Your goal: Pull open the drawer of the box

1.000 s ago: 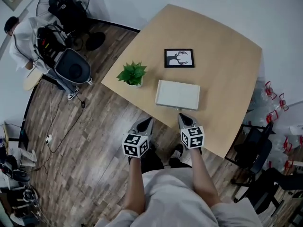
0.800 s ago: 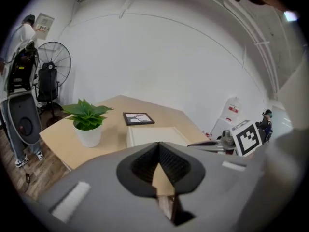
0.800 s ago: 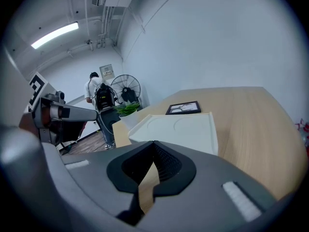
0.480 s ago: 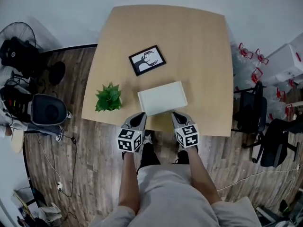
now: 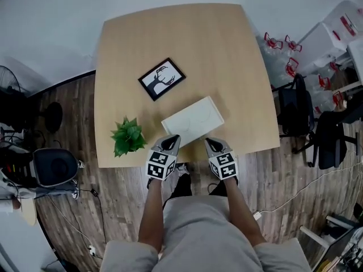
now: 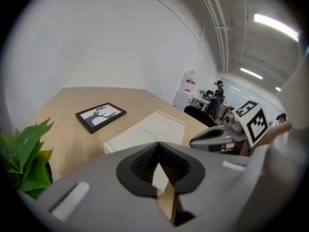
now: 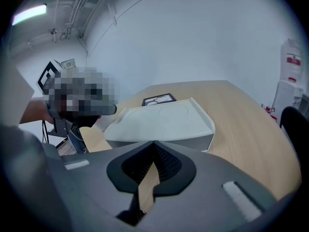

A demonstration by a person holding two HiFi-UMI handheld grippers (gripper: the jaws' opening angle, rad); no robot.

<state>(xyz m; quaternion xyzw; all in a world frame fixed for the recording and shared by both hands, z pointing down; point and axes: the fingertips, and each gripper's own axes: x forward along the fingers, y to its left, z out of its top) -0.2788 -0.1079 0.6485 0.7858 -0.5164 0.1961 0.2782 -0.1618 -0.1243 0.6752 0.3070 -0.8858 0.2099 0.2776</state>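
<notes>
2 forearms (image 5: 152, 214) reached forward, left gripper (image 5: 172, 139) and right gripper (image 5: 211, 143) pinched closed on nothing, apparently just short of the flat white rectangular box (image 5: 193, 119) near the pale wooden table (image 5: 227, 50) edge; only the gripper views showed its side wall.

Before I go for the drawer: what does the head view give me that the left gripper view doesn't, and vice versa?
Head view only: the wood floor and the person's forearms. Left gripper view only: ceiling lights, and the left claw with its jaws together, nothing between them. Both: the box, picture frame, plant and right claw.
</notes>
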